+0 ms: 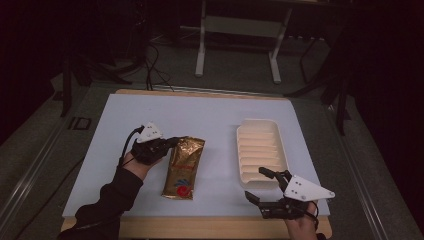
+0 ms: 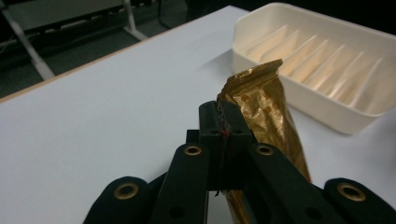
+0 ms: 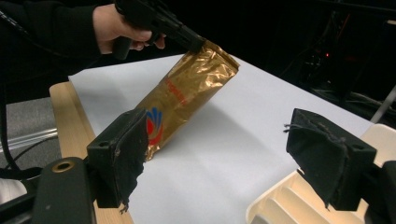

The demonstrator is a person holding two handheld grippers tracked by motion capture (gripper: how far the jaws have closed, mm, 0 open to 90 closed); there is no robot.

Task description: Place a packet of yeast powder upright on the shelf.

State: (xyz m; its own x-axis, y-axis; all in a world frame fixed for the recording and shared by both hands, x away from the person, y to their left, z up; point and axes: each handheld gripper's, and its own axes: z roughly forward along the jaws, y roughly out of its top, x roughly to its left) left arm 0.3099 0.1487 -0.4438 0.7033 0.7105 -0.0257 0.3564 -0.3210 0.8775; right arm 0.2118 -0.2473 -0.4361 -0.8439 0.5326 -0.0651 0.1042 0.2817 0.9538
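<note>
On the left of the white tabletop (image 1: 200, 107), the person's left hand (image 1: 134, 165) holds the left gripper (image 1: 172, 142), its black jaws clamped tight on the top corner of a shiny gold foil pouch with a red and blue emblem (image 1: 184, 167). In the left gripper view the pads meet on the crimped upper edge of the pouch (image 2: 266, 107), with no gap between them. From the right gripper view the pouch (image 3: 187, 93) stands tilted, its pinched upper end lifted off the table and its lower end resting on the surface near the wooden front edge (image 1: 210, 226); how much of the base touches is hard to judge in the dim light. To the right of the pouch, and apart from it, lies a cream plastic tray with a ribbed floor (image 1: 247, 150), long side running away from the person. At the near right corner the right gripper (image 1: 264, 184) hovers just in front of the tray's near end, jaws spread wide and holding nothing.
</note>
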